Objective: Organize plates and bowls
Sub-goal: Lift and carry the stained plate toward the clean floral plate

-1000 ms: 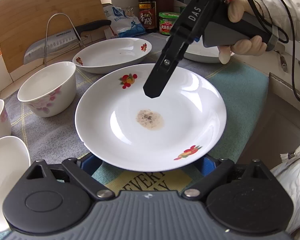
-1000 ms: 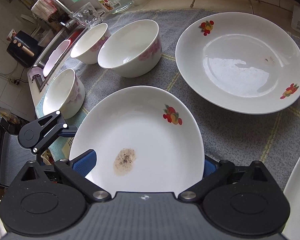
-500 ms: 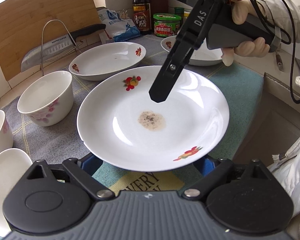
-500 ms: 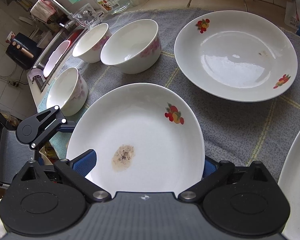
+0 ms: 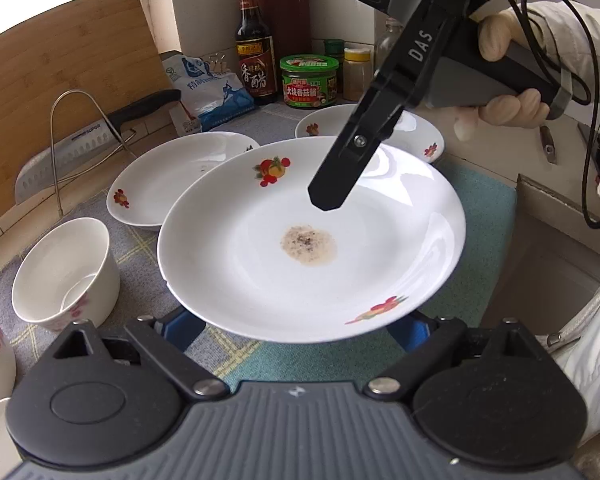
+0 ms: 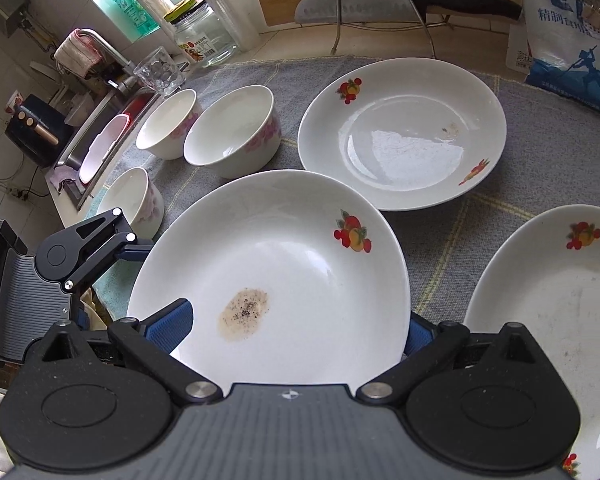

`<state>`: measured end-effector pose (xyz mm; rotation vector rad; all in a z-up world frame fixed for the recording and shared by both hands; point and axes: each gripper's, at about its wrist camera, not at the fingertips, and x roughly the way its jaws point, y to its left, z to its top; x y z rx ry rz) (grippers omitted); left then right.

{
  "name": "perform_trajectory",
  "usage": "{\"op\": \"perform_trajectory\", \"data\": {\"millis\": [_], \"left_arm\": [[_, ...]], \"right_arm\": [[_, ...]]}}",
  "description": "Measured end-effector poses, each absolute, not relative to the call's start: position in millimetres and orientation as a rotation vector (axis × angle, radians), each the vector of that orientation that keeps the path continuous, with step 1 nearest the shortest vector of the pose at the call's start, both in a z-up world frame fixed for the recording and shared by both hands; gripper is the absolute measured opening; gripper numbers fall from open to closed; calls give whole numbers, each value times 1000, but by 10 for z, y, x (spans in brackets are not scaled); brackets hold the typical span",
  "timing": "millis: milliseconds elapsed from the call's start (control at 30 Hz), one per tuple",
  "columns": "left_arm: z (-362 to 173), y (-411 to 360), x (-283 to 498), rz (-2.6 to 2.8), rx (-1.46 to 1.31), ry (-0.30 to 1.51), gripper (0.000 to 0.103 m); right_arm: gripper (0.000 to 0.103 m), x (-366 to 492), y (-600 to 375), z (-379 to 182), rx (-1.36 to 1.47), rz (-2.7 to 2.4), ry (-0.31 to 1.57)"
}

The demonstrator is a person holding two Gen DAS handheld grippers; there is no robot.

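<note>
Stained plate (image 5: 312, 240) rides lifted between left gripper (image 5: 296, 326) and right gripper (image 6: 296, 330), both jaws spread wide against its rim; uneven tilt risks it slipping onto plate beyond (image 6: 404, 136).

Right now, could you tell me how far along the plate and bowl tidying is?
Nothing looks stacked yet. In hand: the stained plate sits raised between the fingers of the left gripper and right gripper. Remaining: two other plates and three bowls stand singly on the cloth, still to be stacked.
</note>
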<state>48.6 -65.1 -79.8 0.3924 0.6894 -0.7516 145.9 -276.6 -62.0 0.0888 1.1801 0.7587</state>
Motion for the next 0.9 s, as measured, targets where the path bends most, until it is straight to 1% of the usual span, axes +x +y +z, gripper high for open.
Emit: {"op": "perform_trajectory", "data": {"millis": [433, 900], "left_arm": [[-815, -1344, 779, -861, 434, 666, 95], [-908, -1992, 1032, -944, 476, 666, 95]], "right_arm": [[103, 1435, -3544, -558, 136, 630, 1130], [103, 1477, -4242, -688, 195, 531, 1113]]}}
